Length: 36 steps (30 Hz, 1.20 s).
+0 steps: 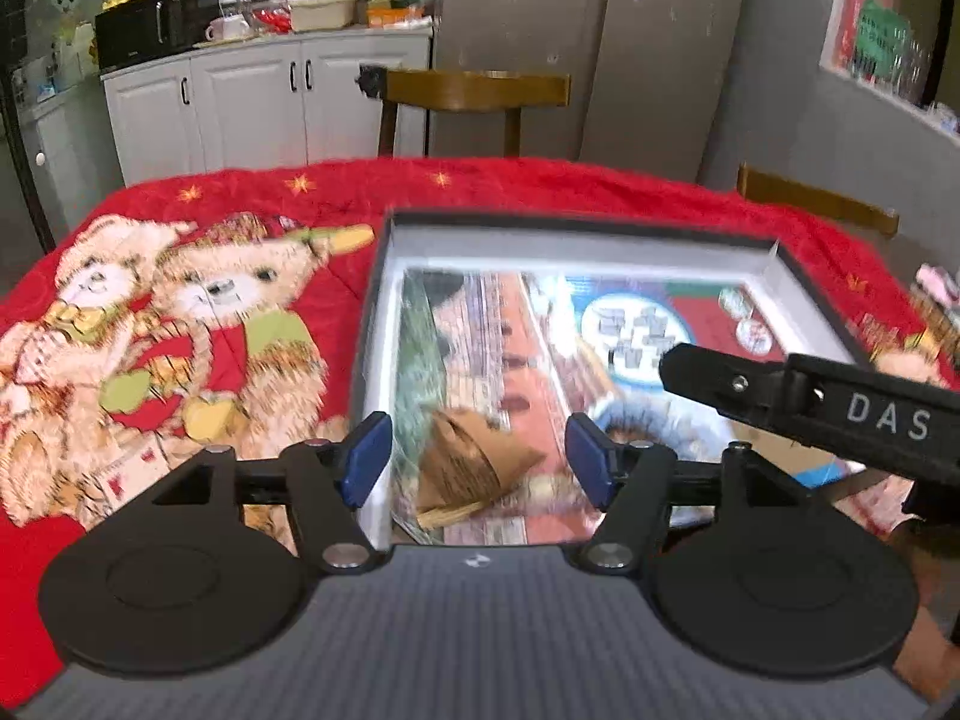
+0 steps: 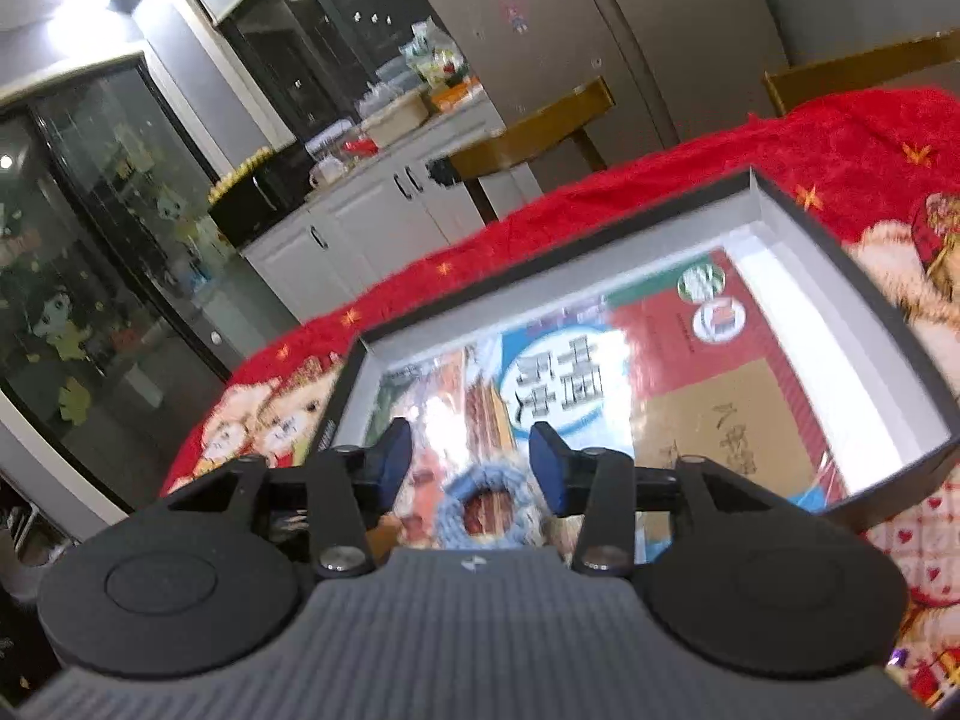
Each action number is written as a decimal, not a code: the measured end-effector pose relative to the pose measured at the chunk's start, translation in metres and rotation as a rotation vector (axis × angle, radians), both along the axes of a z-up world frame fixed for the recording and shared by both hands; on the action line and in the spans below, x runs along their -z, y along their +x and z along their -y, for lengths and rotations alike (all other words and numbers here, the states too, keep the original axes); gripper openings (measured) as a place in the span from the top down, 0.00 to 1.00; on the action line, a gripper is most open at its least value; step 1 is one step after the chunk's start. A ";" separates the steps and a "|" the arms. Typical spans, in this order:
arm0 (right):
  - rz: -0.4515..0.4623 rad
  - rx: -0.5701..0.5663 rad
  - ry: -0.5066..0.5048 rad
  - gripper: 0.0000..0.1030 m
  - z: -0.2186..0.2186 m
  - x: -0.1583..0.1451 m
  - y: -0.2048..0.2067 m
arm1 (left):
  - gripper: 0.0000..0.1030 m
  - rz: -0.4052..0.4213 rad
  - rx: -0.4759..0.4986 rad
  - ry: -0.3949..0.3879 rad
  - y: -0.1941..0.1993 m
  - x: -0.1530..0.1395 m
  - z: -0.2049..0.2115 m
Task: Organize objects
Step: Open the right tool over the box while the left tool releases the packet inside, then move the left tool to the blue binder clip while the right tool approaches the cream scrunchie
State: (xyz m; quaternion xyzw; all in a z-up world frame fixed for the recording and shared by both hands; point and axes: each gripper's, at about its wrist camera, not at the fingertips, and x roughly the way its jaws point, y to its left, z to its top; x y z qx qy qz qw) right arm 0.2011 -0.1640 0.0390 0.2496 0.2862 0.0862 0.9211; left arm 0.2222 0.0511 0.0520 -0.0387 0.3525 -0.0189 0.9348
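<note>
Both grippers [image 1: 479, 459] [image 2: 471, 468] (jaws apart) over box [image 1: 600, 240]

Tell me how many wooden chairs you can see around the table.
2. One wooden chair stands behind the table's far edge, in front of the tall grey cabinets; the other chair is at the far right corner. More may be hidden out of frame.

Left gripper [image 1: 480, 456] jaws apart, right gripper [image 2: 471, 459] jaws apart

Printed sheet [image 1: 528, 324] in the box smeared by motion blur, lettering unreadable; blue ring [image 2: 486, 501] partly hidden behind gripper body
</note>
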 end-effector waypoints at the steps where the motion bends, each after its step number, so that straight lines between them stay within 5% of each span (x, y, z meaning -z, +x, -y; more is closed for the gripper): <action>1: 0.015 -0.001 0.000 0.34 0.001 -0.005 -0.002 | 0.29 0.016 -0.008 -0.011 -0.003 -0.006 -0.003; 10: 0.271 0.008 -0.045 0.08 0.021 -0.083 -0.049 | 0.24 0.210 0.023 -0.144 -0.051 -0.078 -0.021; 18: 0.382 0.050 -0.097 0.01 0.043 -0.126 -0.112 | 0.17 0.362 0.143 -0.185 -0.112 -0.121 0.003; 29: 0.345 0.116 -0.108 0.01 0.090 -0.084 -0.158 | 0.16 0.469 0.253 -0.108 -0.185 -0.122 0.082; 36: 0.208 0.120 -0.020 0.03 0.118 -0.035 -0.153 | 0.15 0.343 0.199 -0.084 -0.187 -0.067 0.122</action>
